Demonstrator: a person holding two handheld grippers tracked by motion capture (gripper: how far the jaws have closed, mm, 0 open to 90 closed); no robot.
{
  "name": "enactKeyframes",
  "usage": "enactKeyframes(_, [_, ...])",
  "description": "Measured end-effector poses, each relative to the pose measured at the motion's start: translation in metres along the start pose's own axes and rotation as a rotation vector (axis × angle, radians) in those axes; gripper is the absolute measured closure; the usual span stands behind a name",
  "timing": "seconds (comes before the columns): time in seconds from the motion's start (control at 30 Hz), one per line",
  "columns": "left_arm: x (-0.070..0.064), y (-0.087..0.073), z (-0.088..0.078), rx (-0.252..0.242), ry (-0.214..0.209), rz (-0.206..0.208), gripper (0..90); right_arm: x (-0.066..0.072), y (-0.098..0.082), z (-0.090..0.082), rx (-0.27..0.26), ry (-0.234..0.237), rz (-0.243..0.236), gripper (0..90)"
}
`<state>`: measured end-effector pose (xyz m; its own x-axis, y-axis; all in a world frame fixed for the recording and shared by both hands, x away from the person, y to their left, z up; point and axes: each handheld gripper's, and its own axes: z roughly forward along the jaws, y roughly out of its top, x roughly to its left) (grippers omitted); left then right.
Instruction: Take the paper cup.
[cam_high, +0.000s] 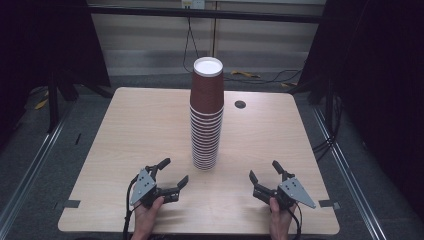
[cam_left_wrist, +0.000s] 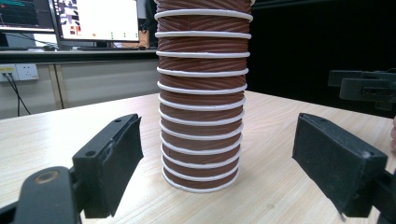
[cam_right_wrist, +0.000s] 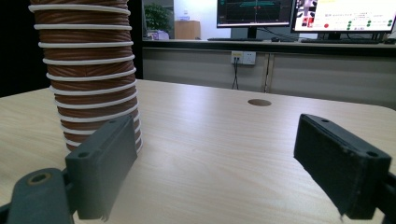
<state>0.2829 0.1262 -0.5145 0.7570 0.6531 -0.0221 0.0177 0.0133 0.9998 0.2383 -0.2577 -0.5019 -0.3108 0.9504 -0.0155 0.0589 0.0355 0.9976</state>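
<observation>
Standing unlabelled on the table (cam_high: 125, 130), the stack of brown cups (cam_high: 206, 120) faces each wide-open hand-held gripper (cam_high: 167, 172) (cam_high: 264, 170).

The cup stack (cam_high: 206, 117) before me is reddish brown with slanted ribbing on each wall and a white rolled rim on every cup, so it reads as brown and white bands; the top cup's upturned base is white. My left gripper (cam_high: 169, 172) and right gripper (cam_high: 264, 169) are black with dull black pads and grey top plates. The table (cam_high: 130, 135) is pale wood grain with one dark round hole (cam_high: 240, 104).
</observation>
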Motion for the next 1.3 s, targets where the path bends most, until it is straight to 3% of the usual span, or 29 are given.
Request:
enactKeyframes(0.13, [0.000, 0.000, 0.000, -0.002, -0.002, -0.001, 15.5, -0.001, 0.000, 0.001, 0.008, -0.002, 0.014, 13.0])
enactKeyframes(0.23, [0.000, 0.000, 0.000, -0.002, -0.001, -0.008, 15.5, -0.003, 0.001, 0.001, 0.037, 0.029, 0.031, 12.8])
enactKeyframes(0.4, [0.000, 0.000, 0.001, 0.001, 0.000, -0.006, 15.5, -0.004, 0.002, 0.001, 0.047, 0.016, 0.046, 13.0])
enactKeyframes(0.5, [0.000, 0.000, 0.000, 0.001, -0.002, -0.005, 15.5, -0.002, 0.001, 0.002, 0.035, 0.048, 0.043, 13.0])
enactKeyframes(0.7, [0.000, 0.000, 0.000, 0.000, -0.009, -0.002, 15.6, -0.003, 0.003, 0.006, 0.082, 0.084, 0.088, 13.6])
enactKeyframes(0.73, [0.000, 0.000, 0.000, -0.002, -0.010, -0.005, 15.6, -0.001, 0.006, 0.006, 0.106, 0.120, 0.100, 19.9])
enactKeyframes(0.77, [0.000, 0.000, 0.000, -0.002, -0.010, -0.005, 15.6, -0.001, 0.006, 0.006, 0.106, 0.120, 0.100, 19.9])
enactKeyframes(0.8, [0.000, 0.000, 0.000, -0.002, -0.010, -0.005, 15.6, 0.000, 0.007, 0.006, 0.105, 0.150, 0.110, 21.4])
enactKeyframes(0.97, [0.000, 0.000, 0.000, -0.001, -0.011, -0.004, 15.6, 0.009, 0.021, 0.012, 0.098, 0.231, 0.079, 18.5])
enactKeyframes(1.13, [0.000, 0.000, 0.000, -0.001, -0.011, -0.003, 15.6, 0.013, 0.031, 0.017, 0.079, 0.258, 0.049, 18.1])
enactKeyframes(1.27, [0.000, 0.000, 0.000, 0.000, -0.012, -0.003, 15.6, 0.015, 0.037, 0.021, 0.092, 0.238, 0.043, 14.6])
enactKeyframes(1.3, [0.000, 0.000, 0.000, -0.001, -0.012, -0.004, 15.6, 0.015, 0.038, 0.022, 0.094, 0.253, 0.050, 15.2])
